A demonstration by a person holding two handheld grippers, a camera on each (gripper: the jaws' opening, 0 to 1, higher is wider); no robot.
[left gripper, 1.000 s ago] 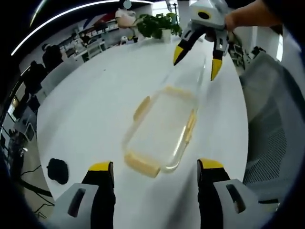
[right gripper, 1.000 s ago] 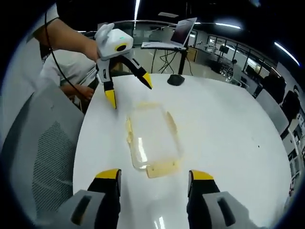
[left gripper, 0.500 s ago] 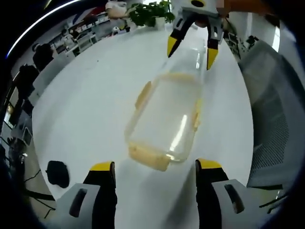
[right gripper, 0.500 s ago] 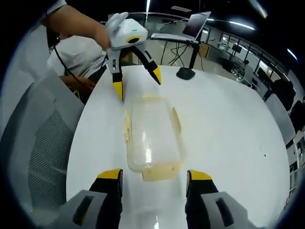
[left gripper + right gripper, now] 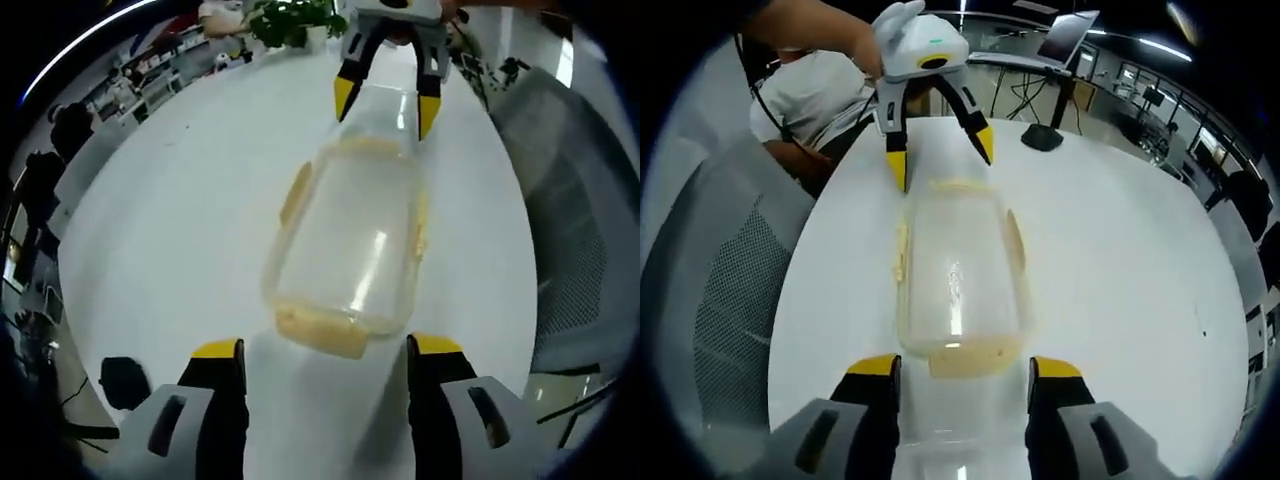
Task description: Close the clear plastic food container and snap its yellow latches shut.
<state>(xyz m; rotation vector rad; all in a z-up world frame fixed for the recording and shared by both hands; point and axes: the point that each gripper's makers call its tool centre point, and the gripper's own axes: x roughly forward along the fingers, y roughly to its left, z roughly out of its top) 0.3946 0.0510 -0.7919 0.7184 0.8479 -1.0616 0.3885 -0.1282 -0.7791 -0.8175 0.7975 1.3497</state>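
Two claws, left claw (image 5: 313, 350) and right claw (image 5: 957, 366), gape at one container (image 5: 350, 240), four latches.

Bright overhead light glares off the table (image 5: 1120, 280); edges warp.

White round table (image 5: 1120, 260), mesh chair (image 5: 725, 300), open-plan office behind.

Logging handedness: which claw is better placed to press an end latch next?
Either; no clear winner. The left claw faces one end latch of the container, the right claw the opposite one, both open.
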